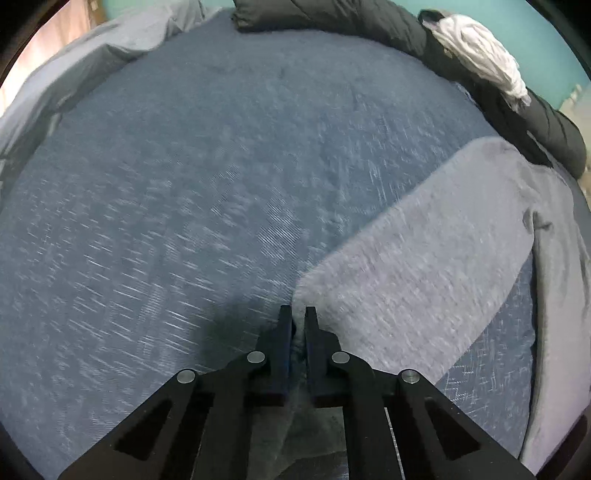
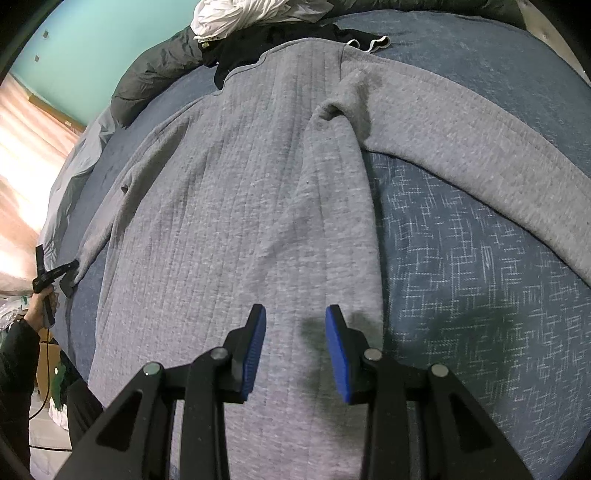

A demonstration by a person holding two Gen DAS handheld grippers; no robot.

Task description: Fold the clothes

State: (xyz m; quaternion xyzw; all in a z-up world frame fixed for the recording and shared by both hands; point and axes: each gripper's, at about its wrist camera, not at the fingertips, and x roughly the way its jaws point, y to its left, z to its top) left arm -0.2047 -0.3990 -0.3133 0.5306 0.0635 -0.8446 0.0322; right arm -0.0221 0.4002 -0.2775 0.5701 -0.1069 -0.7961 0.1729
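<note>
A grey sweatshirt (image 2: 236, 206) lies spread flat on the blue bed cover (image 2: 480, 277), its collar at the far end. One sleeve (image 2: 461, 140) stretches out to the right. The other sleeve (image 1: 424, 251) runs from the body to my left gripper (image 1: 298, 314), which is shut on the cuff, with grey cloth pinched between the fingers. In the right wrist view that left gripper (image 2: 70, 275) shows at the far left, held by a person's hand (image 2: 40, 299). My right gripper (image 2: 295, 314) hangs open just above the sweatshirt's lower body, near its right edge, holding nothing.
A black padded jacket (image 1: 369, 22) and a crumpled white garment (image 1: 476, 48) lie along the bed's far edge, just beyond the sweatshirt's collar. A pale grey sheet (image 1: 92, 48) is bunched at the far left. Bare blue cover (image 1: 184, 184) spreads left of the sleeve.
</note>
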